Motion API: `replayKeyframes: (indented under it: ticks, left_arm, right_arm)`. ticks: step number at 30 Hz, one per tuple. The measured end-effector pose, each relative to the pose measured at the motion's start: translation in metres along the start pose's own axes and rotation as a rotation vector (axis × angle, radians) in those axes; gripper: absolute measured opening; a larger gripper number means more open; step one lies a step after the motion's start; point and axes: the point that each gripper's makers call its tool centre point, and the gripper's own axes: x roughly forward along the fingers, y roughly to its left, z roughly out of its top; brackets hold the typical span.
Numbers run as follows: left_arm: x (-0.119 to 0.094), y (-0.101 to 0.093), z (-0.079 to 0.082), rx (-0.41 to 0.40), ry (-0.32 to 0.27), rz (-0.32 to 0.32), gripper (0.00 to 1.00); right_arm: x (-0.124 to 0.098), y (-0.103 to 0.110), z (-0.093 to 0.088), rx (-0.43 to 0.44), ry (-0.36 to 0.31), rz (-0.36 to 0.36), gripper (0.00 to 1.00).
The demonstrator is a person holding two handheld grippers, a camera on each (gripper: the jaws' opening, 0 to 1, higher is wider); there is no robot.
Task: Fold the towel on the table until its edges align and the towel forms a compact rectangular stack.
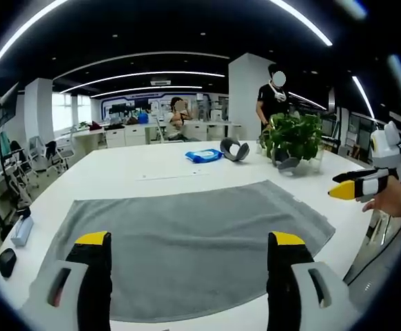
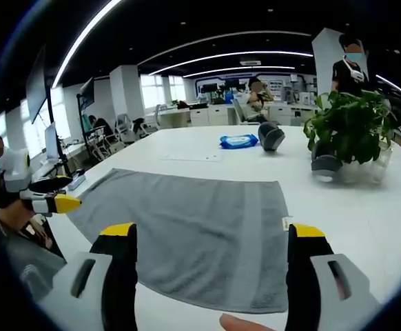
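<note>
Here we hold both grippers above a white table (image 1: 187,165), each with its yellow-tipped jaws spread wide and nothing between them. In the left gripper view, the left gripper (image 1: 190,241) hovers over the near edge of the grey towel (image 1: 187,241), which lies flat and unfolded on the table, its far edge running across the middle of the tabletop. At the right of that view we see the right gripper (image 1: 355,187), off the towel's right corner, with a hand (image 1: 393,200) behind it; its jaws look parted, though the gap is small from this angle.

In the right gripper view, the right gripper (image 2: 211,241) sits over the towel's (image 2: 193,227) near edge, one jaw above the cloth and the other just past its corner, where a small label shows at the hem. The left gripper (image 2: 66,201) enters from the left, close to the towel's far corner.

Beyond the towel, well apart from it, we see a blue packet (image 1: 204,156), a dark grey curved object (image 1: 235,149) beside it, and a potted plant (image 1: 293,138) in a clear container. At the table's left edge lie a pale flat device (image 1: 21,231) and a dark mouse-like object (image 1: 6,262). A person in black (image 1: 273,96) stands behind the plant, and another person (image 1: 178,114) sits among desks in the open office.
</note>
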Motion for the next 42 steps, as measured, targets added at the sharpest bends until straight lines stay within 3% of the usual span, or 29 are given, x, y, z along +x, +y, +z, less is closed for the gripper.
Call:
replayKeyframes:
  ticks: [42]
  left_arm:
    - [0.0, 0.003, -0.001, 0.0, 0.012, 0.007, 0.92]
  right_arm:
    - [-0.002, -0.009, -0.003, 0.031, 0.013, -0.022, 0.83]
